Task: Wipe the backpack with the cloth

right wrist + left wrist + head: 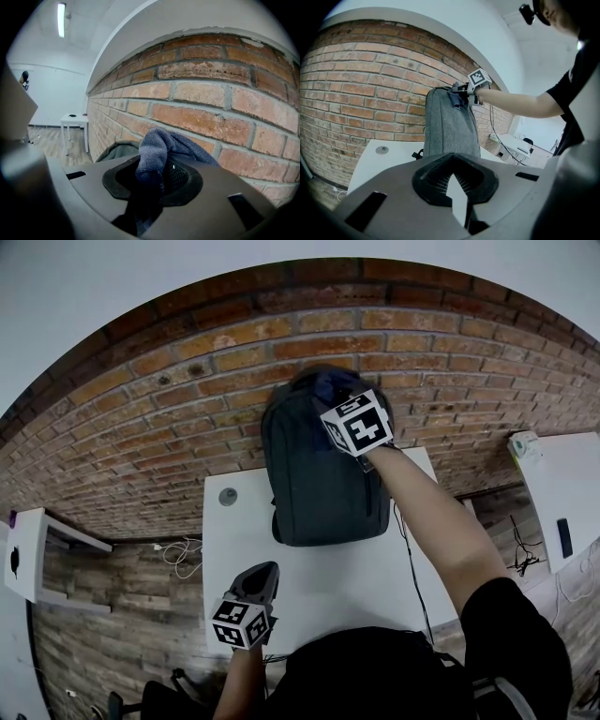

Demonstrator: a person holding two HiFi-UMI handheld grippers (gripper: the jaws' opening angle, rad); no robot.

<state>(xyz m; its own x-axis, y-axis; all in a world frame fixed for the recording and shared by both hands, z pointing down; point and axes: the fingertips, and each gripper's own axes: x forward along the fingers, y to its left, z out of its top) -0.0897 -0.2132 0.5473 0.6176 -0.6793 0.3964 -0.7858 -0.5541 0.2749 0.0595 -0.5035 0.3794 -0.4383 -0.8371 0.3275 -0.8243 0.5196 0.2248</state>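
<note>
Closest to you, your left gripper (262, 571) hangs low over the near edge of the white tabletop (319, 592). Its fingers are closed on nothing and it touches nothing. It looks parked there to stay clear of the work, though from that spot it is free to steady the bag if needed

Farther out, the grey backpack (319, 479) stands upright at the back of the tabletop and appears to lean on the brick wall (178, 399). That likely keeps it from toppling when pressed from above

At its top, your right gripper (337, 397) reaches in with the arm stretched out, its fingers clamped on the blue cloth (158, 143). The cloth bunches out ahead of the fingers, so fabric meets the bag rather than hard plastic. It sits at the top of the backpack, close to the wall, which looks like the place to start a downward stroke
</note>
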